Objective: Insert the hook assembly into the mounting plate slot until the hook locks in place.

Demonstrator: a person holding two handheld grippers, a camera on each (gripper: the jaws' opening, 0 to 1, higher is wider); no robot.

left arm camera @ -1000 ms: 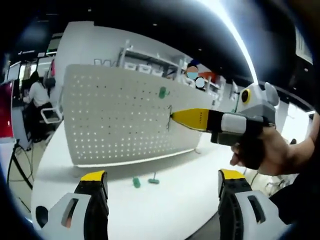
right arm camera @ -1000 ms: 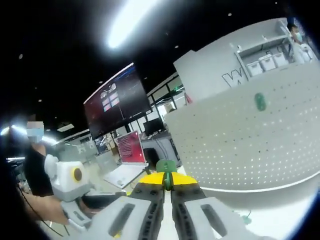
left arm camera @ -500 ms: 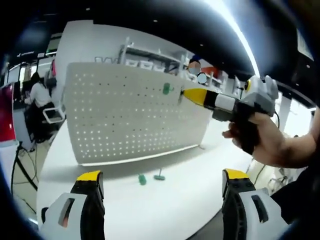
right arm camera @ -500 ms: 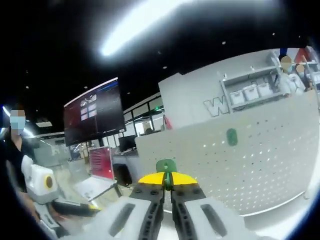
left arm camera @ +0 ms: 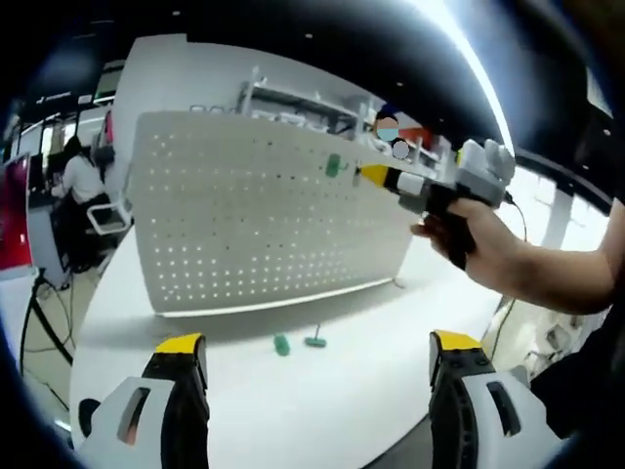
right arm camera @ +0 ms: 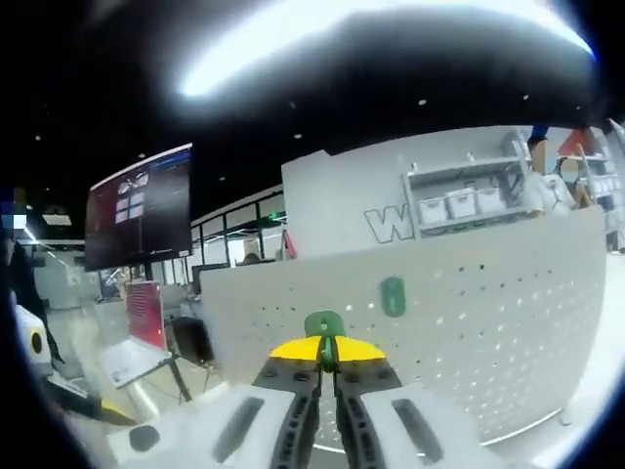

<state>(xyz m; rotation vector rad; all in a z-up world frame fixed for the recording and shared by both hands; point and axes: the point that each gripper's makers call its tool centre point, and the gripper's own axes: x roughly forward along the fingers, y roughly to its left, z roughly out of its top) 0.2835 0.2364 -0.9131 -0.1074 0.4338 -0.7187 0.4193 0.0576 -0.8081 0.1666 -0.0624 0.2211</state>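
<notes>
The room was an open workshop with a dark ceiling, a bright strip light and white walls. A wall screen (right arm camera: pixel 139 217) hung at the left of the right gripper view, and shelves (right arm camera: pixel 459 200) with white bins stood behind the work area. In the left gripper view a seated person (left arm camera: pixel 76 181) showed at the far left, past the edge of a white table (left arm camera: pixel 371 381).

On the table stood a white pegboard (left arm camera: pixel 244 225), upright and dotted with rows of holes. One green hook (left arm camera: pixel 333 165) was already mounted high on its face; the same hook (right arm camera: pixel 393 295) appeared in the right gripper view, near the board's upper middle. Two small green pieces lay on the table in front of the board: a stubby part (left arm camera: pixel 281 344) and, just beside it, a T-shaped part (left arm camera: pixel 316 341).

The left gripper (left arm camera: pixel 317 357) was low over the table, its yellow-tipped jaws spread wide with nothing between them.

The right gripper (left arm camera: pixel 376 175) was raised to the board's upper right, held by a hand (left arm camera: pixel 474 244), with its yellow tip close beside the mounted hook; whether it touched the board could not be told. In its own view the right gripper (right arm camera: pixel 326 360) had its jaws pressed together on a green hook piece (right arm camera: pixel 324 325), whose rounded head stuck up above the yellow tips. That piece pointed toward the pegboard (right arm camera: pixel 488 322), below and left of the mounted hook.
</notes>
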